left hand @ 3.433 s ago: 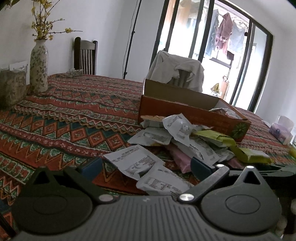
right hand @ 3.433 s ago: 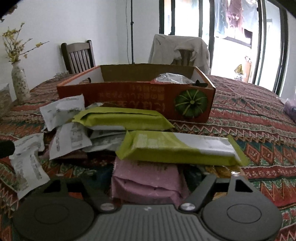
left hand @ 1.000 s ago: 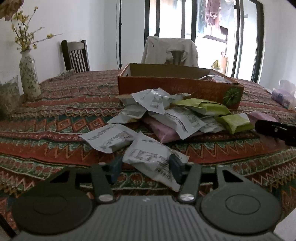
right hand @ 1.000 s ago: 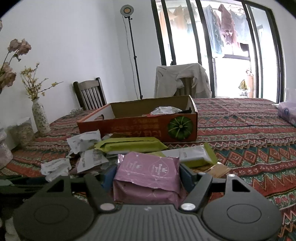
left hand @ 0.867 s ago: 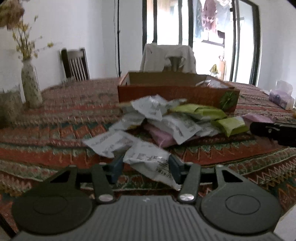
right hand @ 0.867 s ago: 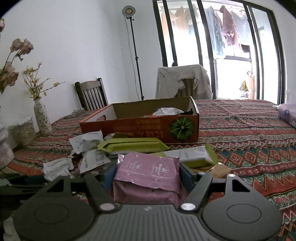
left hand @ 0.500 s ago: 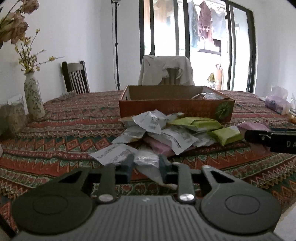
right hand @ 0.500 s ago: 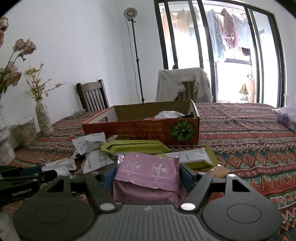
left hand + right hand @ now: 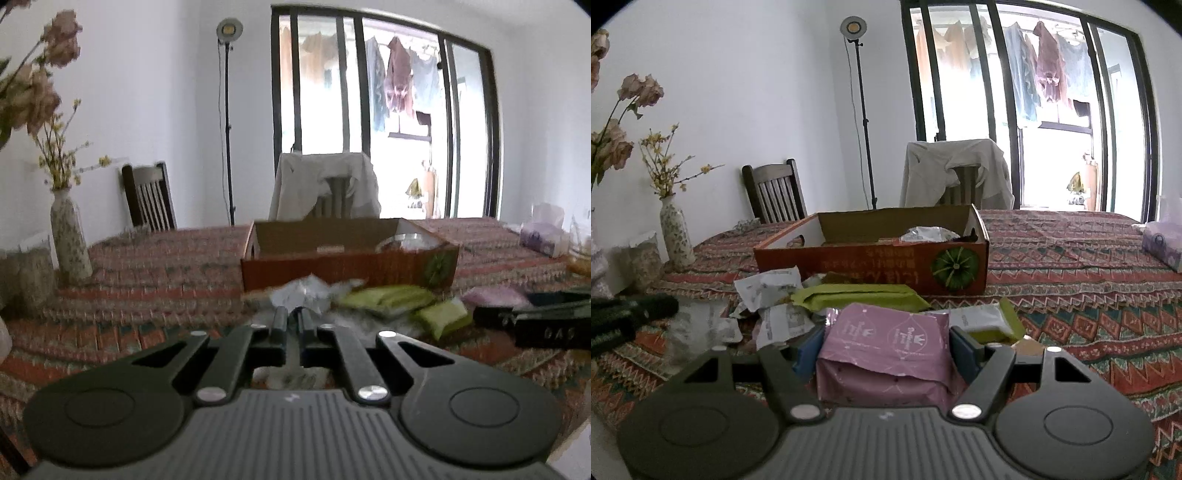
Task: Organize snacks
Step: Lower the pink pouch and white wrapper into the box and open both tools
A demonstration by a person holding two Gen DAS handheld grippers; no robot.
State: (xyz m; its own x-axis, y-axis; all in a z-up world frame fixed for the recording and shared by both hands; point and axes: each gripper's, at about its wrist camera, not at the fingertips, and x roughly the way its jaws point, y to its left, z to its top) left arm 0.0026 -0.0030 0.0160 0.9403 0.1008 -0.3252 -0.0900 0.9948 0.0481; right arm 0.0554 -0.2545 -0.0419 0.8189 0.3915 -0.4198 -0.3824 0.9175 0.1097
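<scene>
- The right hand-held gripper (image 9: 886,345) is clamped on a pink snack packet (image 9: 886,354), one finger on each side, held above the near edge of the table (image 9: 1108,258).
- The left hand-held gripper (image 9: 291,325) has its fingers drawn close together with a thin white wrapper (image 9: 291,376) pinched between them. The view is blurred, so how firm the hold is I cannot tell.
- The cardboard box (image 9: 871,254) sits toward the middle of the table, open at the top. At least one silvery packet (image 9: 929,233) already lies inside near its right end; most of the floor of the box is hidden by its front wall.
- Between the box and the near edge there is a loose heap: two green packets (image 9: 857,295), several crumpled white wrappers (image 9: 768,284), and a white-and-green packet (image 9: 982,319) just behind the pink one.
- My judgement is that the sorting is at an early stage: very little looks to be in the box, two items are in hand, and most of the heap remains on the table.
- What is left, as I read it, is carrying both held items to the box, then clearing the rest.
- A vase (image 9: 676,240) stands by the far left edge, well apart from the snacks.
</scene>
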